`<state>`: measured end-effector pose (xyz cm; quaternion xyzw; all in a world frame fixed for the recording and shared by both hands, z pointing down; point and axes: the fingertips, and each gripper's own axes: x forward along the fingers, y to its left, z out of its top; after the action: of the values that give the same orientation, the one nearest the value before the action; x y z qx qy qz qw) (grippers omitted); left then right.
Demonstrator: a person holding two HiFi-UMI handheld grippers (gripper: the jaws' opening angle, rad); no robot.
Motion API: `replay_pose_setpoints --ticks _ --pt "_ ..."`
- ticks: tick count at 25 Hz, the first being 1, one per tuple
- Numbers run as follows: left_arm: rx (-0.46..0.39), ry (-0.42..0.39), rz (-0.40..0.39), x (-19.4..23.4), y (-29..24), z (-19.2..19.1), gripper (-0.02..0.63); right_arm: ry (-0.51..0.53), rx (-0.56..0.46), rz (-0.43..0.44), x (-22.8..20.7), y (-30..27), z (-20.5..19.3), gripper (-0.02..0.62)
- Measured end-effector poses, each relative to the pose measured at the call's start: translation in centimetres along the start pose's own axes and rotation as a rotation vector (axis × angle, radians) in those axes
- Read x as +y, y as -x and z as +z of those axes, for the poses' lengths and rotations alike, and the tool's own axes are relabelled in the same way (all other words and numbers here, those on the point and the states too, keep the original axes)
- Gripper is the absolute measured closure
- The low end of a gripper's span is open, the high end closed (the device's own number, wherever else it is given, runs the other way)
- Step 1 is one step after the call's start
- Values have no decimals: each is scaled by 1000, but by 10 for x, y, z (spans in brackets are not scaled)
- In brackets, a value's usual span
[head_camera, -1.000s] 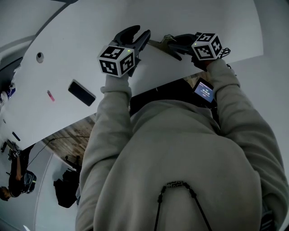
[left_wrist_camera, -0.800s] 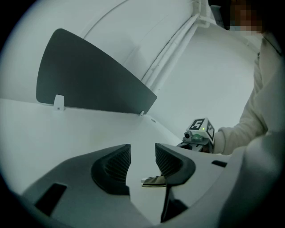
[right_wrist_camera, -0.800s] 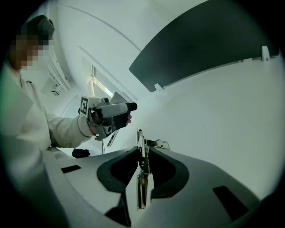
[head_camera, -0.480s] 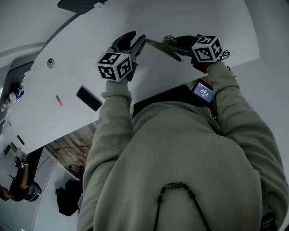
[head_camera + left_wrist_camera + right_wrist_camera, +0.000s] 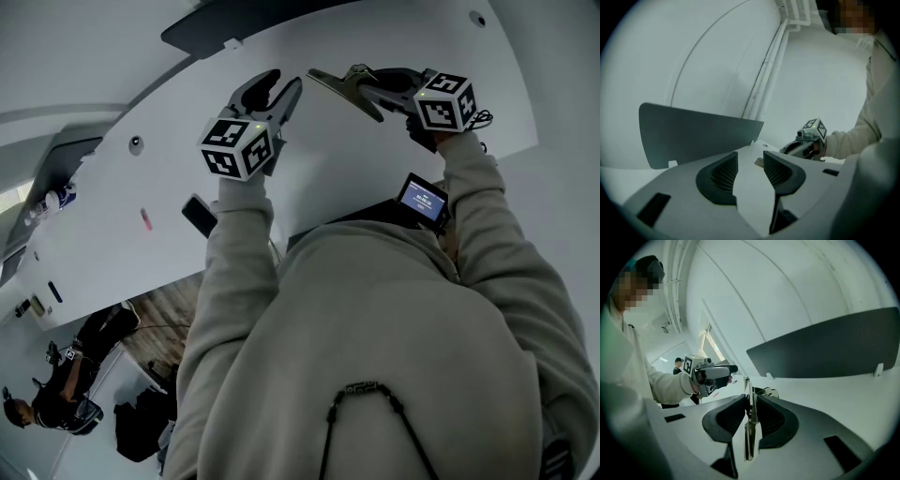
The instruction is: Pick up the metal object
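Metal object [image 5: 749,427] sits on edge between the pads of the right gripper [image 5: 751,414]. The jaws are narrowed onto its flat sides and gripping it. In the head view the same piece [image 5: 334,84] lies at about 1 o'clock of the frame and sticks out of the gripper toward 9 o'clock, over the white table [image 5: 487,84]. Whether it is fully clear of the tabletop cannot be confirmed from these views.

Left gripper [image 5: 750,169]: jaws apart at a moderate width with nothing between the pads. It is held near 11 o'clock in the head view, just beside the object's free end and not touching it.

Handling notes (judgement):
- The piece reads as thin flat strip metal with a small coil spring near the grip, likely a clip or tong.
- It is probably light and stiff, with smooth, slippery faces.
- Ribbed pads on the broad flats look like the right hold, since an edge-on grip would let it twist.
- The long free end could swing if the hold sits far from the middle.
- The sprung part may give under squeeze, so firm, steady pressure is safer than more force.

Also on the table are a dark upright panel [image 5: 825,348] at 12 o'clock and a phone [image 5: 199,216] at 9 o'clock.
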<state>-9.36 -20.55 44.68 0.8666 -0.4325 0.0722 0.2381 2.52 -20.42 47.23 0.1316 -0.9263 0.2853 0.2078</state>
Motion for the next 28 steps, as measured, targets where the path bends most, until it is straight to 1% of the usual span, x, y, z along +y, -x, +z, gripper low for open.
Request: replay_pose_setpoints --ticks 3,6,8,9,11,13,15,18,20,23,26,28 --pt "-43 -19 20 8 7 25 434 43 -44 -14 -4 8 31 503" --pt "-90 -9 35 18 11 46 434 108 -47 -34 1 12 60 503" --pt "-99 -25 45 17 18 56 436 147 -58 -56 10 17 78 503" --pt "-108 -43 45 12 25 63 445 163 -77 -70 18 23 86 503" --pt "-145 -103 37 -12 47 83 481 203 -140 -107 44 47 105 503" --pt "-204 -179 30 -44 73 110 512 256 -216 -150 78 79 127 503" --pt "-259 -233 32 -72 96 141 544 304 -281 -182 108 110 154 503" --pt "-315 -270 24 -98 118 180 593 366 -336 -209 141 139 191 503" --pt "-345 -277 11 -104 127 197 595 408 -353 -215 154 147 207 503" --pt "-373 -291 19 -105 136 209 600 457 -388 -233 167 154 218 503" --pt "-380 -305 41 -104 140 212 601 481 -435 -243 173 158 223 503" --pt "-382 -301 44 -103 137 210 601 492 -440 -243 175 159 223 503"
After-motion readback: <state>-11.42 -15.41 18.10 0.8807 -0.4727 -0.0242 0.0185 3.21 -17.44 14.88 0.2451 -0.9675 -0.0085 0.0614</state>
